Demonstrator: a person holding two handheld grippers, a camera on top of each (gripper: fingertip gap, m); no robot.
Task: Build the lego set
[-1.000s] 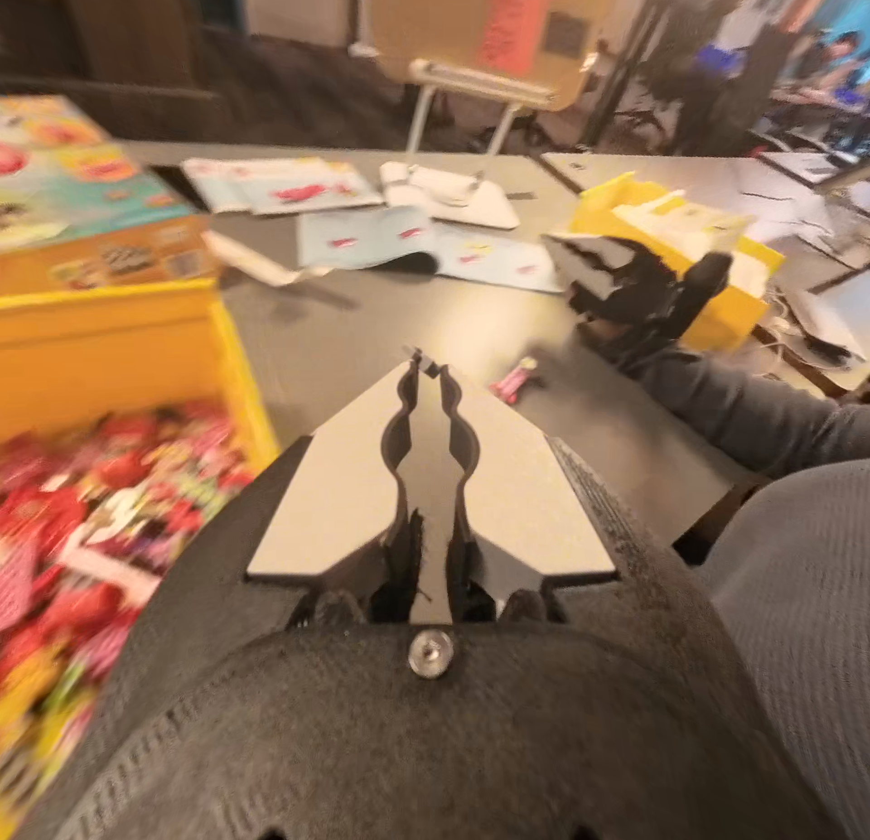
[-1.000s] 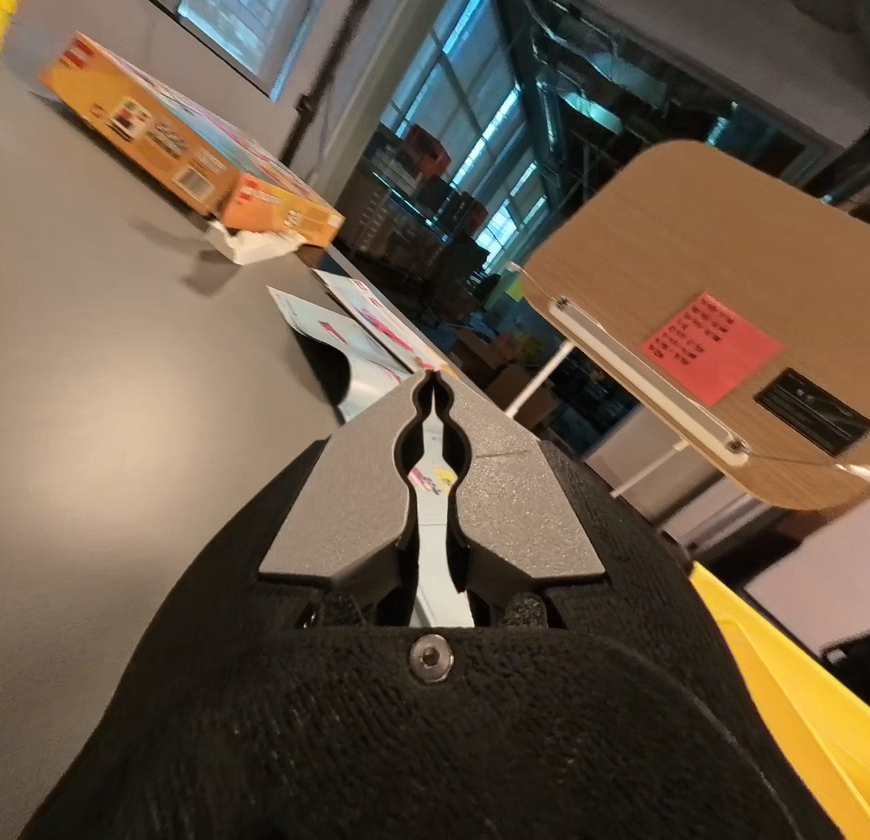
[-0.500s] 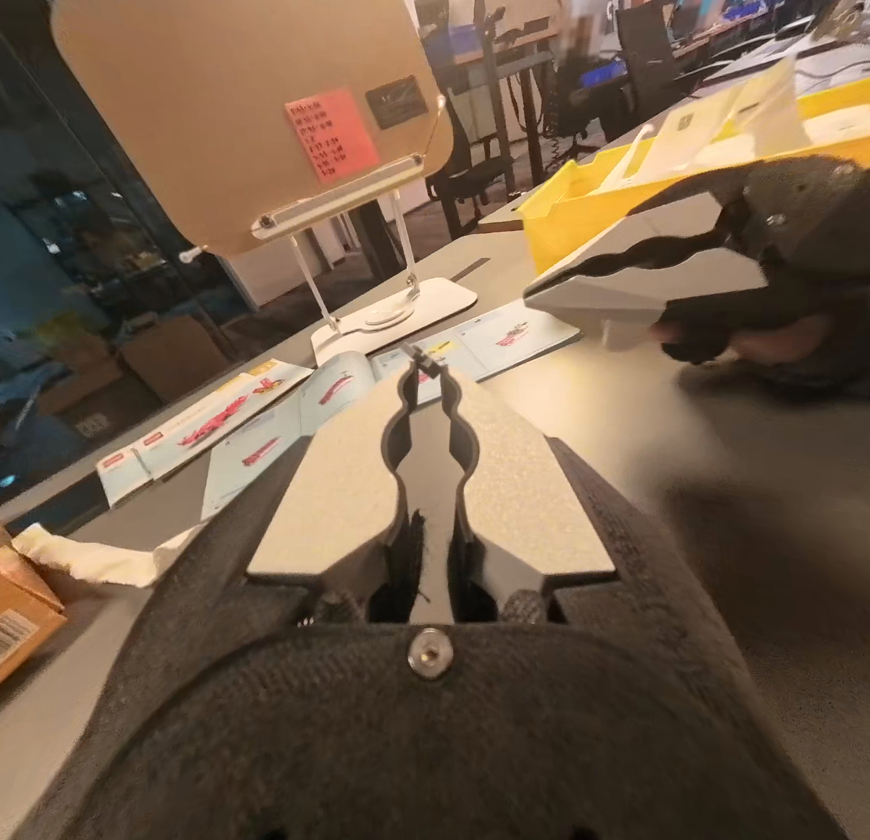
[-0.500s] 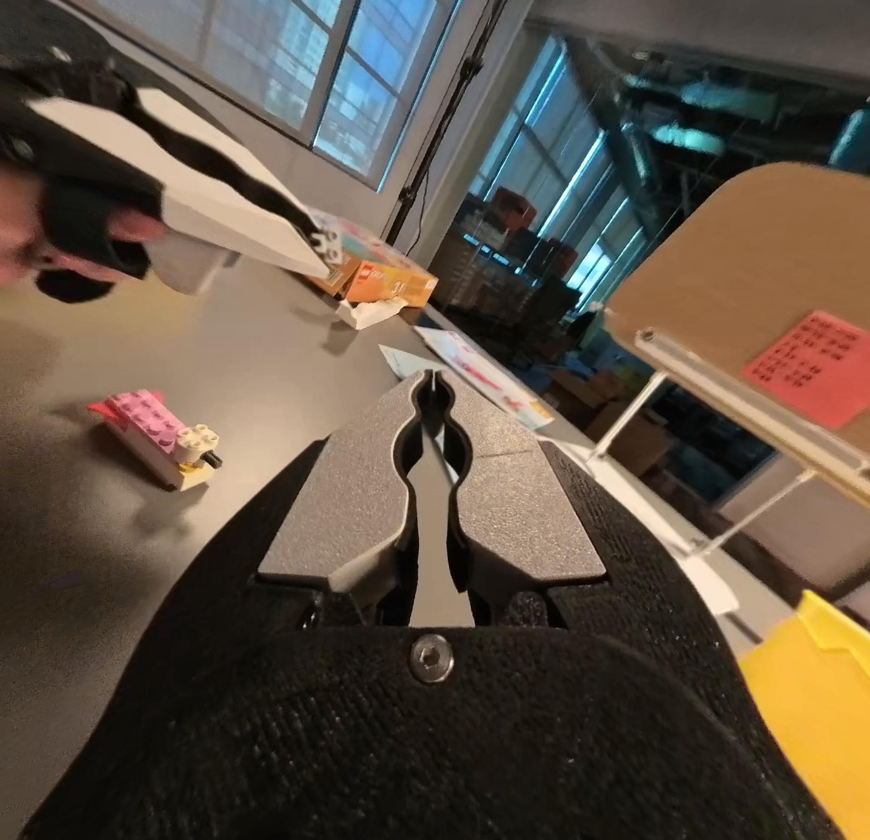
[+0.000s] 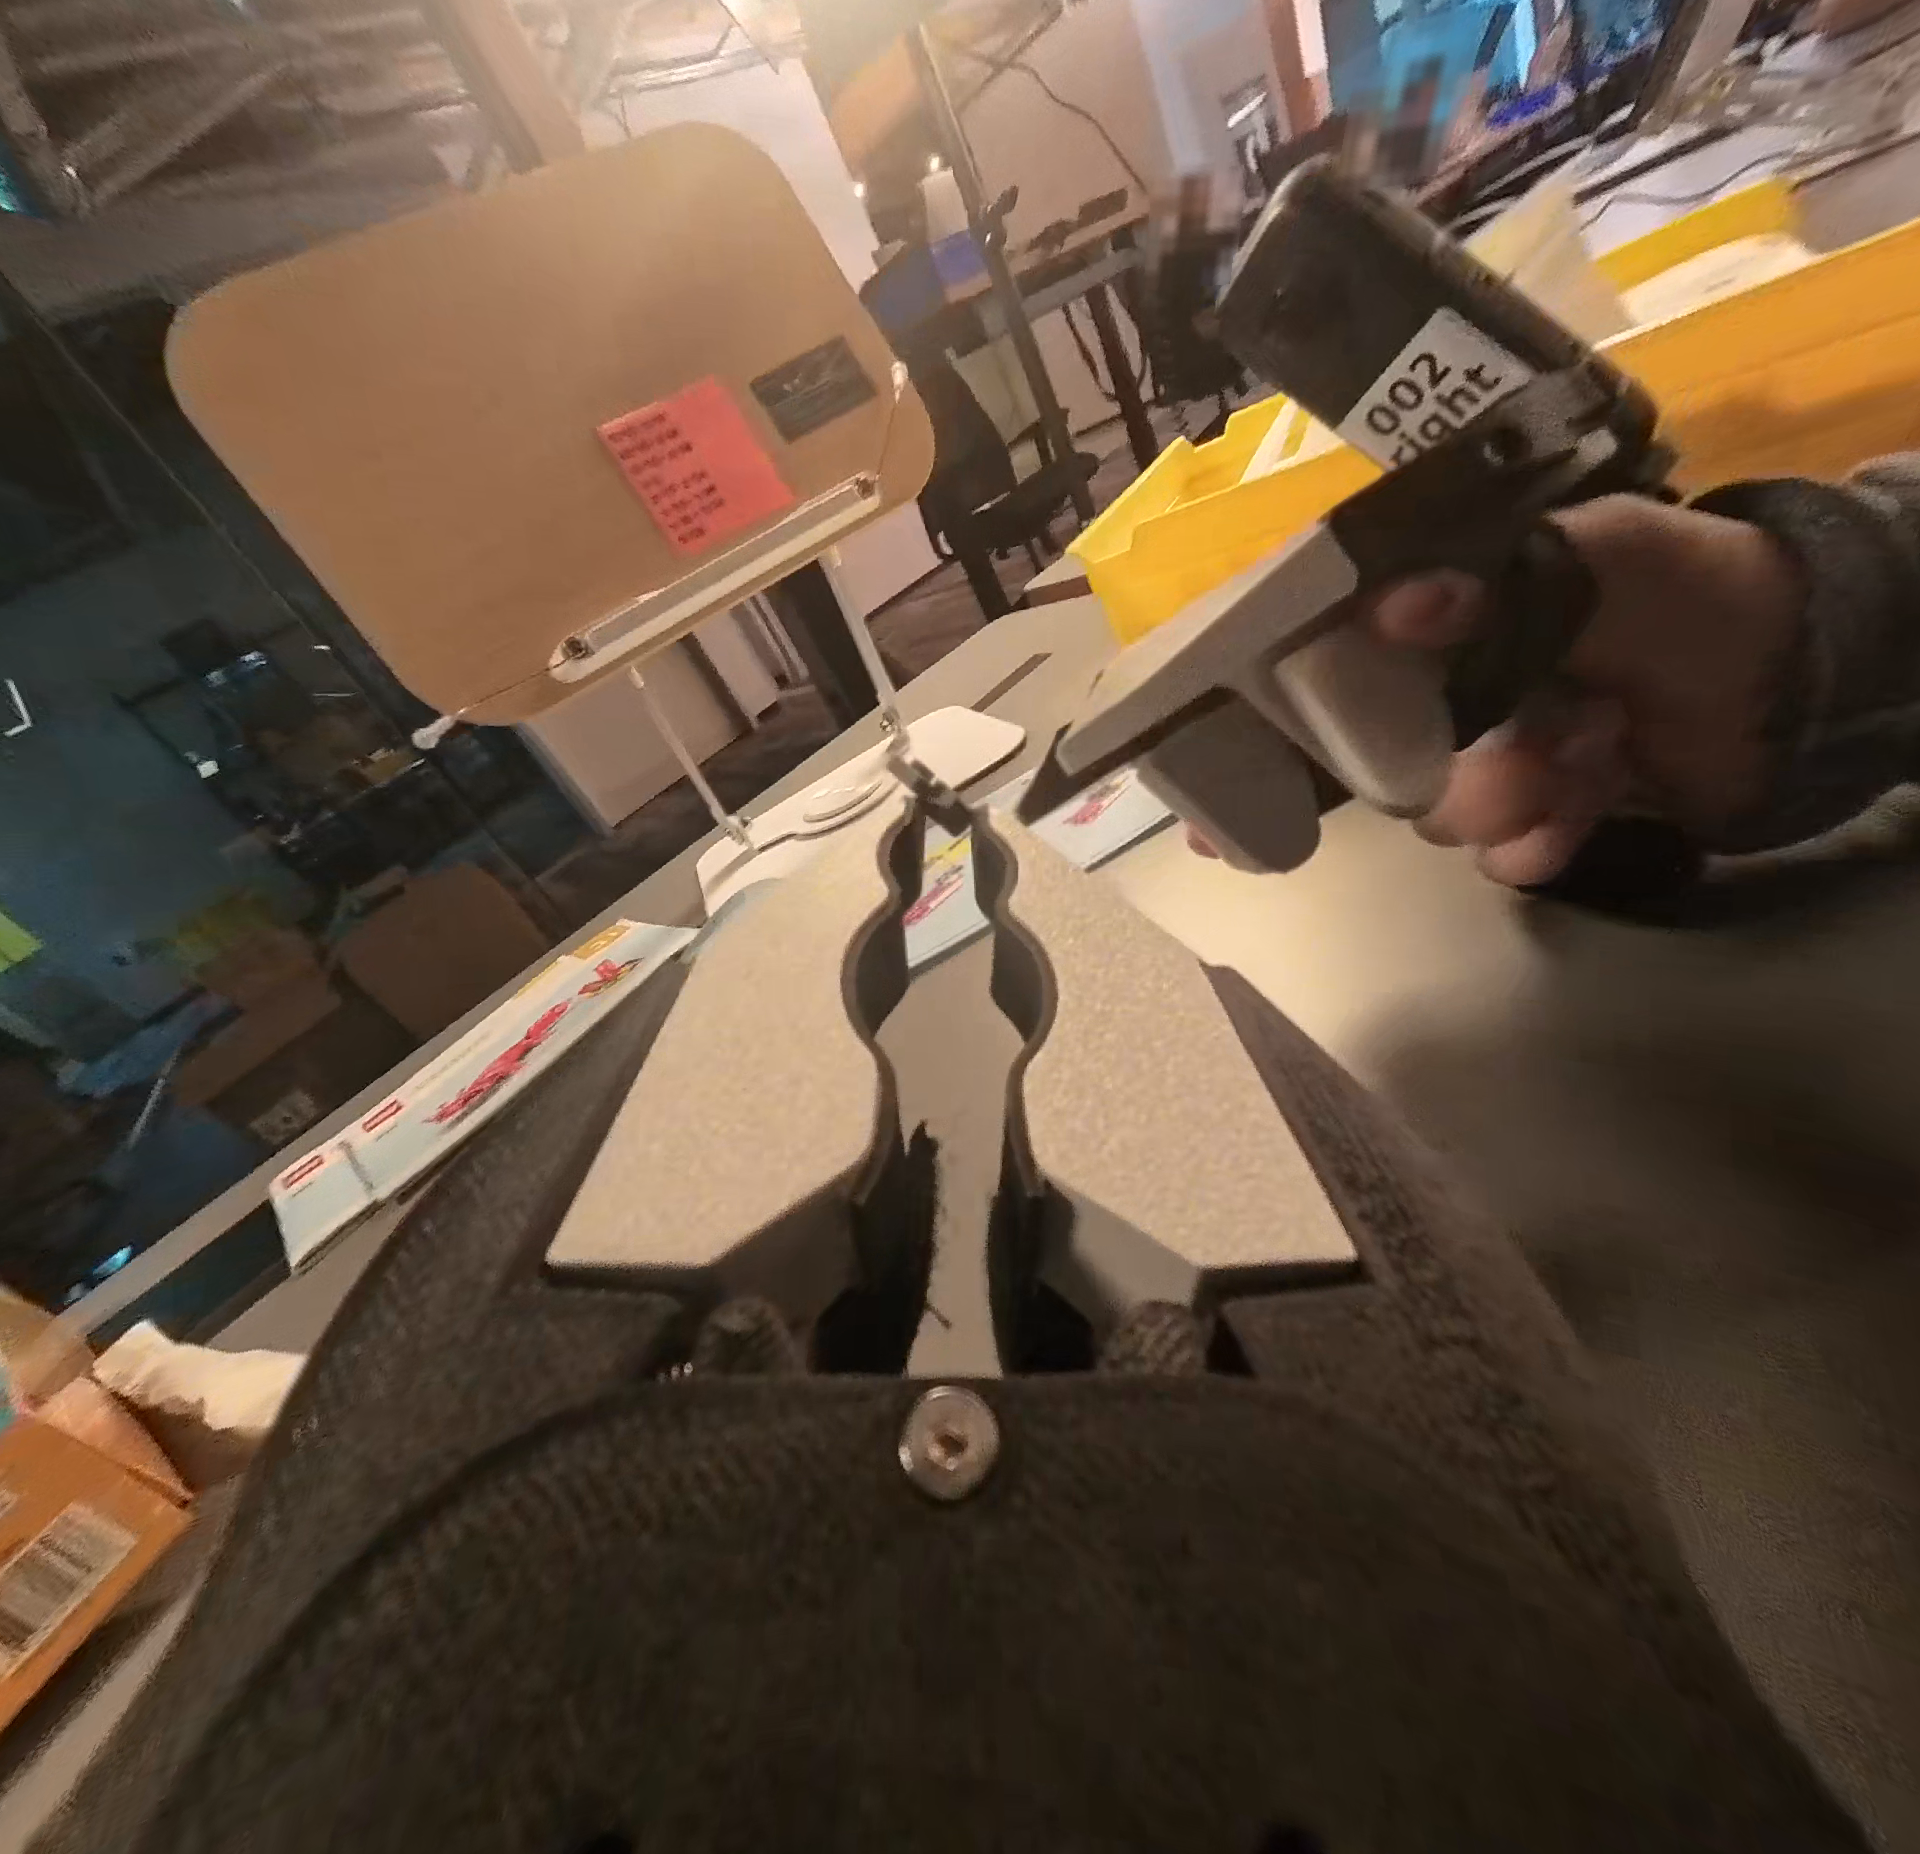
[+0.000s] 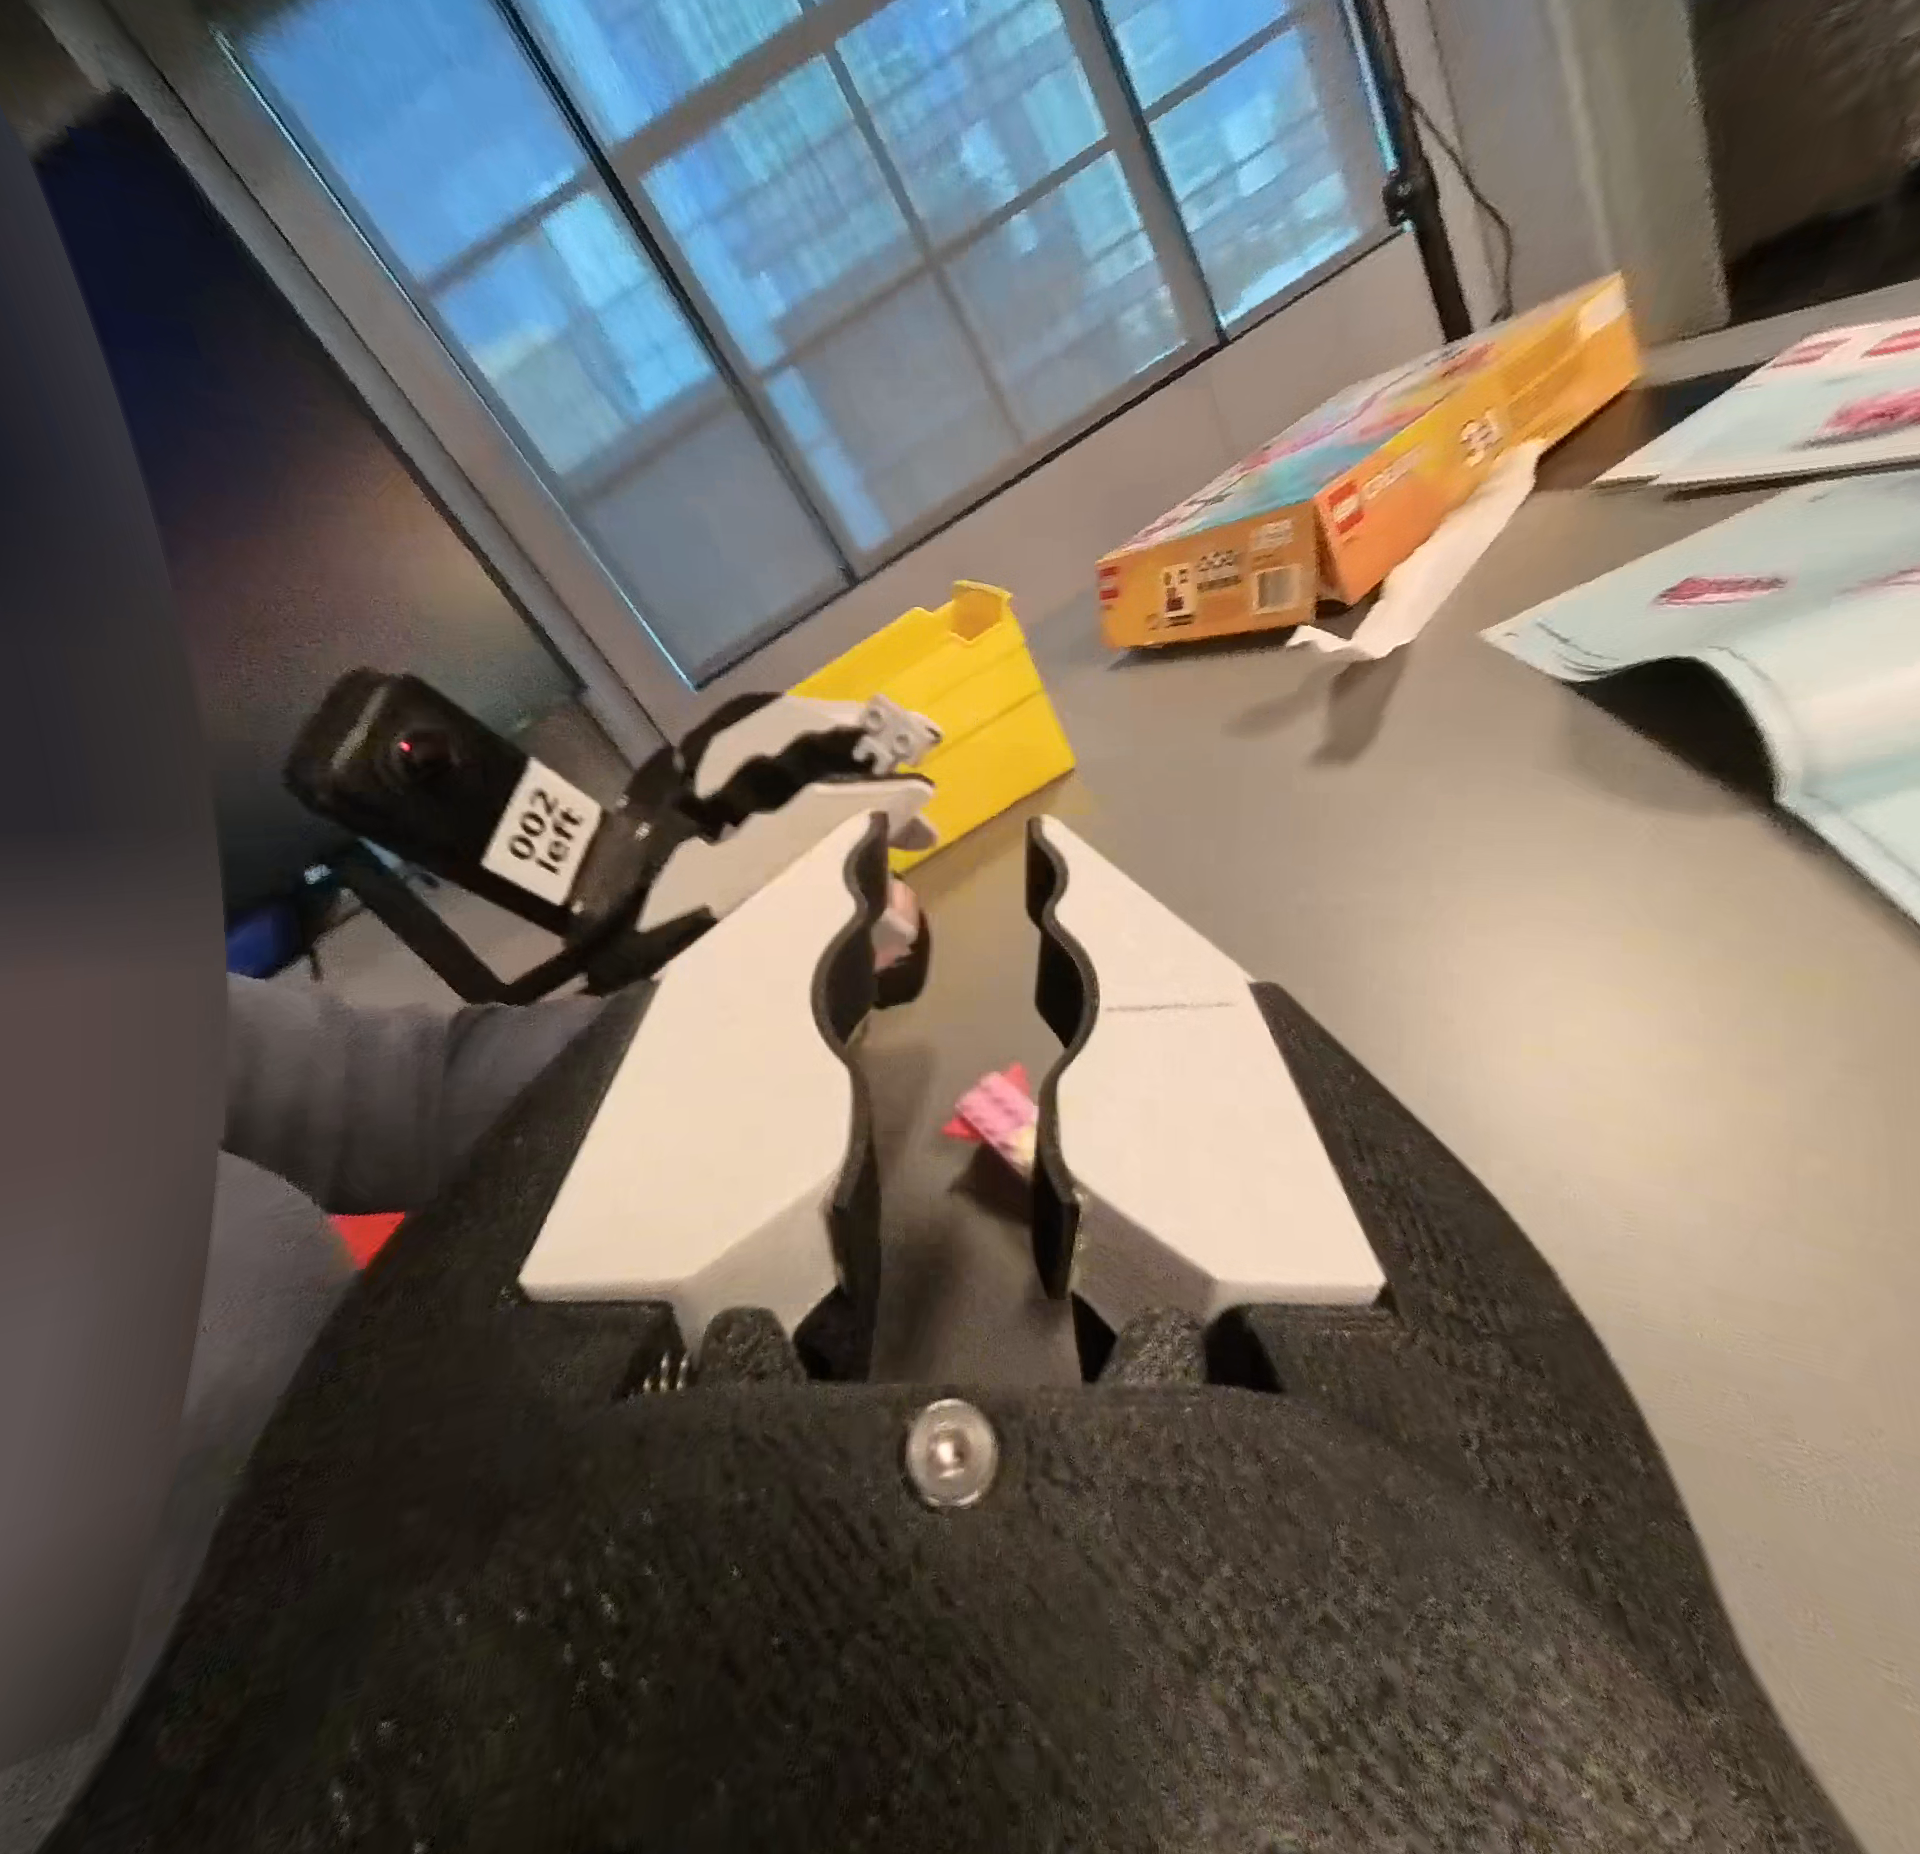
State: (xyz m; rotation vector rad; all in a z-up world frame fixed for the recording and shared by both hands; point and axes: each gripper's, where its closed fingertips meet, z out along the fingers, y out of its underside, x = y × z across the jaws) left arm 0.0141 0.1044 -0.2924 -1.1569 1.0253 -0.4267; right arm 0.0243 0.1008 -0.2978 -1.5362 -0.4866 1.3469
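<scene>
1. Grey toy brick piece (image 5: 928,792), small with studs, is pinched at the very tips of the left hand-held gripper (image 5: 940,817) in the left wrist view, lifted above the grey worktop (image 5: 1558,1077); the fingers are nearly closed on it.
2. Same view: right hand-held gripper (image 5: 1049,802) sits just right of those tips, gripped by a hand (image 5: 1621,682); its finger gap is not clear from this side. Behind: tan board on a stand (image 5: 540,412), open booklets (image 5: 488,1077), yellow bin (image 5: 1226,526).
3. Right wrist view: right hand-held gripper (image 6: 956,838) is spread apart with nothing between the pads. A pink brick build (image 6: 995,1118) lies on the worktop (image 6: 1455,973) below, partly hidden by the right finger.
4. Same view: left hand-held gripper (image 6: 899,755) is up left, clamping the grey brick piece (image 6: 894,734) at its tips. Yellow bin (image 6: 966,703) is behind it, orange box (image 6: 1351,495) and booklets (image 6: 1766,620) farther right.
</scene>
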